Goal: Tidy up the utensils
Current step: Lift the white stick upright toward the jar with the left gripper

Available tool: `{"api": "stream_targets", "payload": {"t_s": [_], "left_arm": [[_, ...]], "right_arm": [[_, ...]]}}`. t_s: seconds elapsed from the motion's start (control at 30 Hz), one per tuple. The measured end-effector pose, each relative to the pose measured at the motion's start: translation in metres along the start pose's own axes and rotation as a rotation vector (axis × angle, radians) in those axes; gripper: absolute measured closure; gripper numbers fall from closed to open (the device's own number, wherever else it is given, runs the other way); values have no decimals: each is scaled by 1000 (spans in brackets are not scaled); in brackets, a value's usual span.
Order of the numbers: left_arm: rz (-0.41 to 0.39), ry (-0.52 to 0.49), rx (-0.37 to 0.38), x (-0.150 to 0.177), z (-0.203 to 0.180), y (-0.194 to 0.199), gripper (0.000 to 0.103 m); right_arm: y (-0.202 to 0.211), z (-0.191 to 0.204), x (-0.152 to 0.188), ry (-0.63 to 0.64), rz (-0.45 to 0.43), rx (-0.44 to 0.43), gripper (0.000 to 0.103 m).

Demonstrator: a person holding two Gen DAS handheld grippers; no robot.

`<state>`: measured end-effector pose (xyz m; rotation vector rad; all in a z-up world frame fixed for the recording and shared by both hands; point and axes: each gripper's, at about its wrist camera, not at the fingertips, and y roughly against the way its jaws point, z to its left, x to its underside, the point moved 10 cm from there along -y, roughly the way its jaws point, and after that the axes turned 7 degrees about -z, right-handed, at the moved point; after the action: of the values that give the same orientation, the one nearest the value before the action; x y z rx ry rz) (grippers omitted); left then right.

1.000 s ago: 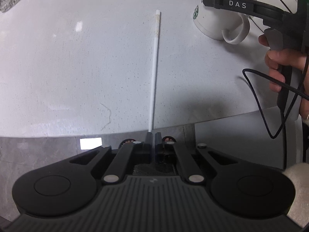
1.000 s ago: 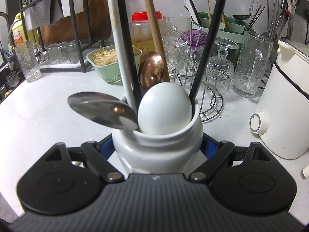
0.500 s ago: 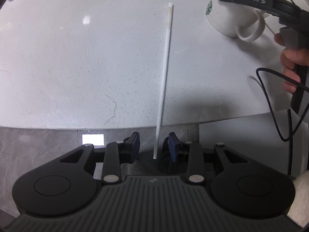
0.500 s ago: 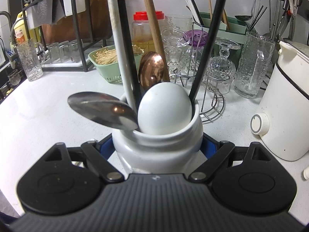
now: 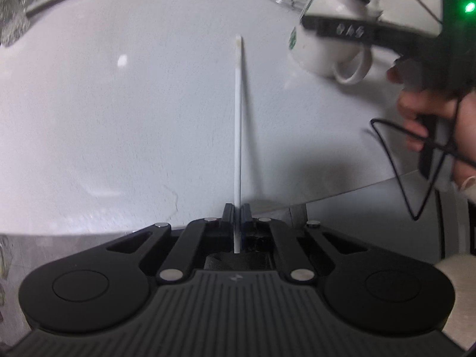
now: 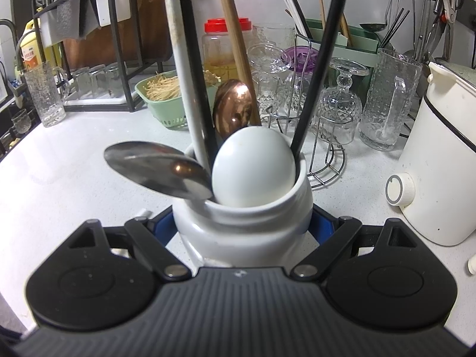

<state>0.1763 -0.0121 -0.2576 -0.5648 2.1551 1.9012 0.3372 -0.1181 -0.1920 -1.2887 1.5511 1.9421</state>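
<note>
On white counter, near its front edge: left gripper clenched on a thin white chopstick, jaws just closed back onto it after a brief loosening. Pads pinch it near one end, a short stub poking back behind them toward the camera. Rest of stick runs straight ahead over the counter, far tip slightly stained. Cannot tell whether that tip touches the surface.

Further right in left view: white mug with green logo and loop handle, clamped by right gripper, blurred. Person's hand wrapped around that gripper's black handle, black cable looping below it.

Right view: right gripper grasping the white mug, blue pads pressed on both sides below the rim. Mug upright on counter, packed with utensils: steel spoon bowl leaning out to the left, white spoon bowl up front, copper spoon behind it, plus white, black and wooden handles sticking up.

Behind mug: wire rack with upturned glasses, red-lidded jar, green basket, green holder with more chopsticks, glass pitcher. White kettle with a dial at far right.
</note>
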Motion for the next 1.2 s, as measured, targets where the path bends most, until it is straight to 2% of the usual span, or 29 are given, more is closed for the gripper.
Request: {"api": "stream_targets", "payload": {"t_s": [0.3,0.57,0.8,1.2], "left_arm": [[-54,-152,51,-68,-6,48,99],[-57,-290,98,-135,6,56,99],[-59,-444,140,-174,-11,64,99],[-58,-498,137,-214,-1,89,99]], "right_arm": [[1,1,1,-30,-19,38,12],[6,1,4,-48,-33,75,12],[7,1,4,-60,-29,95,12],[6,3,4,-77,-32,131,12]]}}
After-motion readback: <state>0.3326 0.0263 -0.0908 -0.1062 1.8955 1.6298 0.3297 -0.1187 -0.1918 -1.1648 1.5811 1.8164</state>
